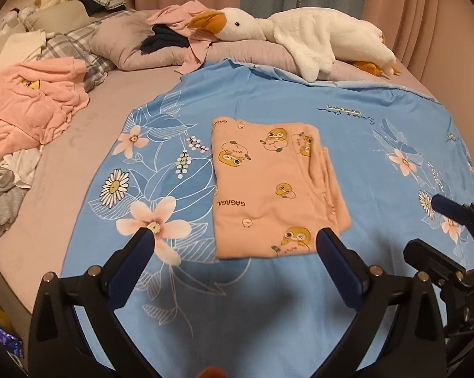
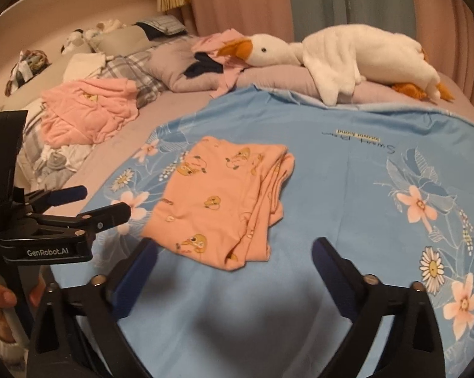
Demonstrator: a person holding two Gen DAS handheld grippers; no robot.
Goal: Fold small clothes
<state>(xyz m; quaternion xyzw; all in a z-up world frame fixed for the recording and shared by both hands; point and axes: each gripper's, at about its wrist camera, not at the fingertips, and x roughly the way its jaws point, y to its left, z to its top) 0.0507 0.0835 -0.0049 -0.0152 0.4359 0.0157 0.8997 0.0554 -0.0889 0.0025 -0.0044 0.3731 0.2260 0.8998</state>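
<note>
A peach garment (image 1: 268,186) printed with yellow ducks lies folded into a rectangle on the blue floral sheet (image 1: 378,145); it also shows in the right wrist view (image 2: 218,198). My left gripper (image 1: 237,236) is open and empty, just short of the garment's near edge. My right gripper (image 2: 235,245) is open and empty, near the garment's near right corner. The right gripper also shows at the right of the left wrist view (image 1: 451,217), and the left gripper at the left of the right wrist view (image 2: 104,201).
A pink garment (image 1: 26,107) lies crumpled at the left over a pile of white and grey clothes (image 1: 7,189). A white plush goose (image 1: 300,34) lies on grey pillows (image 1: 126,44) at the back, beside more clothes (image 1: 177,28). Curtains hang behind.
</note>
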